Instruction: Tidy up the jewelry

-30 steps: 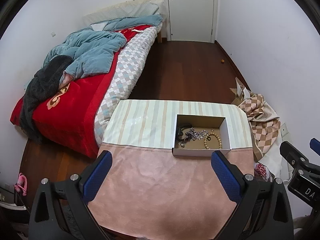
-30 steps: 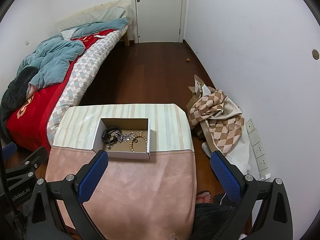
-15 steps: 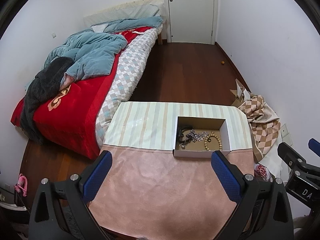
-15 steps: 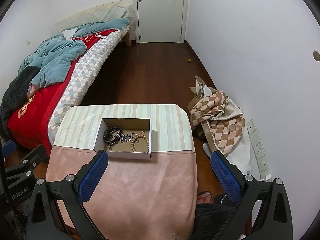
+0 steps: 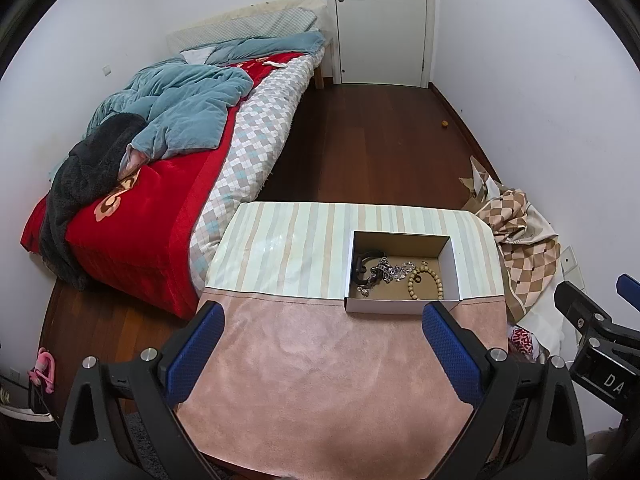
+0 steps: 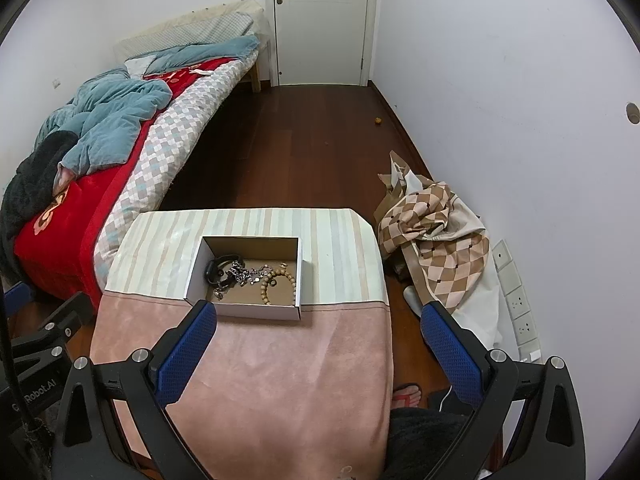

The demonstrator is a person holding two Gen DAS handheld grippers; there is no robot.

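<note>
A small open cardboard box (image 5: 400, 306) sits on the table (image 5: 312, 380) where the pink cloth meets the striped cloth. Inside lie a black band (image 5: 362, 266), a silver chain (image 5: 386, 272) and a wooden bead bracelet (image 5: 426, 282). The box also shows in the right wrist view (image 6: 256, 312) with the bead bracelet (image 6: 276, 284). My left gripper (image 5: 322, 354) is open and empty, held above the pink cloth short of the box. My right gripper (image 6: 318, 354) is open and empty over the table's right edge.
A bed (image 5: 160, 168) with red and blue bedding stands to the left. A checked cloth heap (image 6: 436, 236) lies on the wooden floor at the right wall, by wall sockets (image 6: 520, 308). A white door (image 5: 384, 20) is at the far end.
Both grippers have risen and drawn back slightly from the table, so the box appears a little farther off. Nothing in the box has moved.
</note>
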